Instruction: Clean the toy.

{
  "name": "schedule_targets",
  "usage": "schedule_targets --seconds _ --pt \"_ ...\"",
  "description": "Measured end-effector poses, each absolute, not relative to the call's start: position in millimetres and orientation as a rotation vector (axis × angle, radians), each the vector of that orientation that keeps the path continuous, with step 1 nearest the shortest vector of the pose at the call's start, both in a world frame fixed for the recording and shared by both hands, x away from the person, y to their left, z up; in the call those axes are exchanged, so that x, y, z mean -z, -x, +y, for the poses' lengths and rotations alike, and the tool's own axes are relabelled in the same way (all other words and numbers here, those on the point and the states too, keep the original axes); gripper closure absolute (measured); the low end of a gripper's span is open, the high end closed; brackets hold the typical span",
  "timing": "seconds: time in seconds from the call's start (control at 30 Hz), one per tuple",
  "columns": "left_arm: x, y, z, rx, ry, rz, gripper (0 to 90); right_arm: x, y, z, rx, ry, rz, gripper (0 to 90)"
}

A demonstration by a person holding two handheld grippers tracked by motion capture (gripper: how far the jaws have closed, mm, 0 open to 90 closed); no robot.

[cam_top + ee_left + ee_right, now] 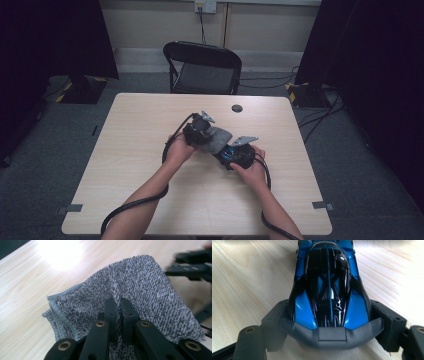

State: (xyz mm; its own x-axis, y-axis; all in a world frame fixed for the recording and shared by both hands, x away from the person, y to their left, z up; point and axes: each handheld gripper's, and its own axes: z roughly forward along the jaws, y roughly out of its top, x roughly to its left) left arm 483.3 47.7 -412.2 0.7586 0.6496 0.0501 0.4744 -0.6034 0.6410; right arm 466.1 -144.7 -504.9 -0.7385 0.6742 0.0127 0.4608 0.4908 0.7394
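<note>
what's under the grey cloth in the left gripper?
Bare wooden table shows around the grey cloth, pinched by the left gripper. Whatever lies beneath its folds is covered.

Black folding chair (202, 67) behind table (140, 150); perhaps a grommet (237, 108).

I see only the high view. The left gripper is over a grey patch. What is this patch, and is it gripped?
Observer: It is a grey looped microfibre cloth; the left gripper is shut on a raised fold of it.
Operator: And what does the right gripper hold?
Observer: The right gripper has its jaws against both sides of a glossy blue and black toy race car.
Operator: Is the car lifted?
Observer: I cannot tell; the light wooden table lies close beneath it.
</note>
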Motion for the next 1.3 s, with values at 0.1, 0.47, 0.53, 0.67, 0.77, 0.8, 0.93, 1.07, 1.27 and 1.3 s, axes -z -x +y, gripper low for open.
schedule_targets --seconds 0.1,0.47,0.53,0.67,0.77,0.8,0.93,1.07,1.27,1.3 --pt "419.1 -478.2 33.1 -0.339 -2.357 0.805 85.5 505.0 -466.1 -144.7 -1.095 -0.961 2.460 24.2" --pt "437.6 -475.3 4.5 -0.314 -2.435 0.738 85.4 504.9 -466.0 -144.7 -1.094 -0.963 2.460 24.3" --pt "439.5 -476.2 5.3 -0.301 -2.429 0.751 85.4 504.9 -466.1 -144.7 -1.094 -0.963 2.459 24.2" --pt "441.0 -476.4 7.6 -0.297 -2.419 0.756 85.3 504.9 -466.0 -144.7 -1.093 -0.963 2.460 24.3" --pt "441.1 -476.4 8.7 -0.306 -2.418 0.757 85.1 504.9 -466.0 -144.6 -1.093 -0.962 2.459 24.2" --pt "441.0 -476.5 9.0 -0.307 -2.418 0.760 85.1 504.9 -466.0 -144.6 -1.093 -0.962 2.460 24.2" --pt "440.4 -480.0 11.9 -0.314 -2.414 0.784 85.2 504.9 -466.0 -144.6 -1.092 -0.962 2.459 24.3" --pt "439.7 -485.5 15.9 -0.304 -2.408 0.812 85.2 504.9 -466.0 -144.7 -1.093 -0.961 2.460 24.2" --pt "439.0 -495.7 22.8 -0.293 -2.374 0.886 84.8 504.9 -466.1 -144.6 -1.094 -0.961 2.460 24.3" --pt "439.1 -497.9 24.4 -0.287 -2.366 0.901 84.8 505.0 -466.1 -144.6 -1.094 -0.961 2.460 24.3"
